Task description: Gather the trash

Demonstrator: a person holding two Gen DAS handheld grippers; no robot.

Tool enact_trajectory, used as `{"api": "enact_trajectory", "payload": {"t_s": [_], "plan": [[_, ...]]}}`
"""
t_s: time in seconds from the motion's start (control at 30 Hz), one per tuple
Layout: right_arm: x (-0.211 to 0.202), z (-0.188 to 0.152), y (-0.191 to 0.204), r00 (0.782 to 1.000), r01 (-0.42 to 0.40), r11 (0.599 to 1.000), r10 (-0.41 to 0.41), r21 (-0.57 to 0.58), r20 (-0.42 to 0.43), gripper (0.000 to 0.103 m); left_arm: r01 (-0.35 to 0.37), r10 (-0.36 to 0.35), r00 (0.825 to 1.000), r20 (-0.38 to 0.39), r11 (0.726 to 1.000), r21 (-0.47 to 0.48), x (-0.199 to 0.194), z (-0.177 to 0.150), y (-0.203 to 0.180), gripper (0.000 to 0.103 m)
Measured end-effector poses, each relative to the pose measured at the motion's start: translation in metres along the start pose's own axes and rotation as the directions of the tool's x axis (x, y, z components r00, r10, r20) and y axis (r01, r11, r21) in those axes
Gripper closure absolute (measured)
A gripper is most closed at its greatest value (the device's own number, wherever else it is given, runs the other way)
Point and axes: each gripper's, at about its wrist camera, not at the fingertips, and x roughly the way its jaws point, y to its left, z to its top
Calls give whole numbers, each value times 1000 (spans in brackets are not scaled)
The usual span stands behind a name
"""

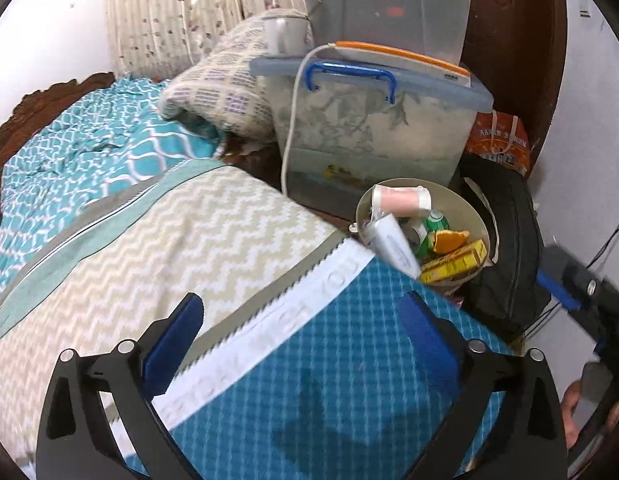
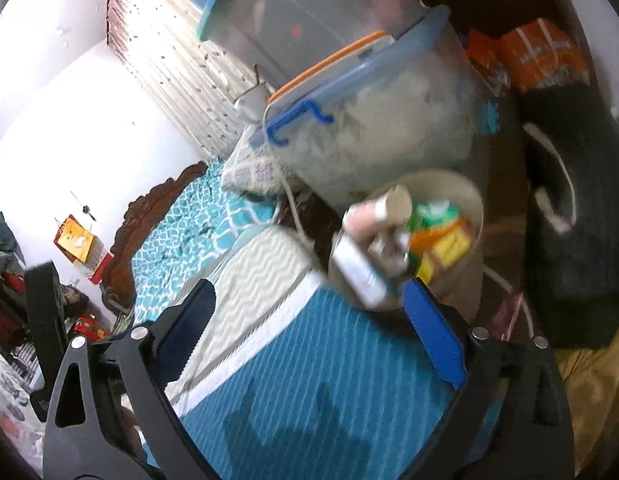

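Left gripper (image 1: 305,340): jaws spread wide, nothing between the blue pads (image 1: 175,344), held above the near end of the bed (image 1: 213,240). Right gripper (image 2: 309,332): likewise parted and unloaded, over the blue checked cover (image 2: 317,360); its view was smeared, so finer detail there was uncertain. Trash bin (image 1: 479,224): round, beige, standing on the floor just beside the bed's right edge, beyond both grippers. Contents, heaped to the rim: a pink-and-white roll (image 1: 401,200) at the far side; a white flat packet (image 1: 393,244) leaning over the near-left rim; a green can (image 1: 436,222); an orange peel (image 1: 449,240); a yellow carton (image 1: 455,264) at the near right. Clear storage box (image 1: 373,140) with blue handle: directly behind the bin, a white cord (image 1: 289,136) hanging down its left face. Patterned pillow (image 1: 221,92): left of the box, on the bed's far end. Black bag (image 1: 505,248): right of the bin, touching or nearly so.
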Motion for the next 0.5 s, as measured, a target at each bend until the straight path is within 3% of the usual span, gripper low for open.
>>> {"api": "enact_trajectory", "payload": {"t_s": [0.13, 0.27, 0.37, 0.5], "plan": [[-11, -31, 18, 998, 10, 1000, -11, -12, -64, 5, -100, 100, 995, 0, 995, 3, -26, -27, 10, 9], [-21, -53, 33, 996, 12, 999, -14, -30, -94, 4, -240, 241, 970, -36, 970, 32, -39, -53, 16, 9], [-28, -67, 47, 994, 0, 999, -5, -47, -111, 4, -267, 267, 963, -25, 963, 21, -53, -70, 25, 9], [-37, -77, 66, 993, 18, 996, -29, -90, -112, 4, -217, 216, 976, -35, 975, -41, -68, -85, 40, 9]]}}
